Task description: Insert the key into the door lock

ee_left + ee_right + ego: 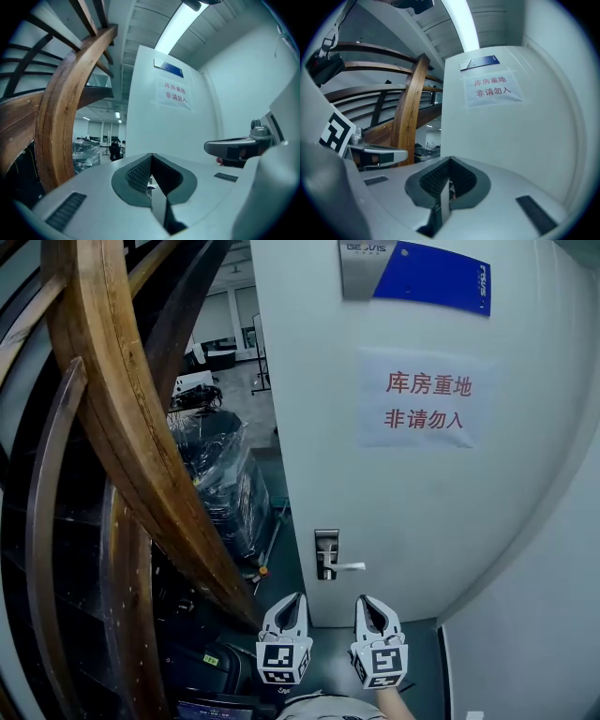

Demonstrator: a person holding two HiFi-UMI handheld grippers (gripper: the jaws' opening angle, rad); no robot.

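Observation:
A white door [422, 502] stands ahead, with a metal lock plate and lever handle [326, 555] near its left edge. In the head view my left gripper [289, 600] and right gripper [371, 602] sit side by side just below the handle, both pointing at the door. My right gripper [450, 160] is shut. A thin silvery sliver with a red speck, the key [450, 188], shows between its pads. My left gripper [151, 155] has its tips together and I see nothing held in it. The keyhole itself is too small to make out.
A curved wooden stair rail [122, 427] rises close on the left. A paper sign with red characters [424, 399] and a blue plaque [431, 276] hang on the door. Plastic-wrapped goods [220, 474] stand beyond the doorway, and a white wall [544, 634] is at right.

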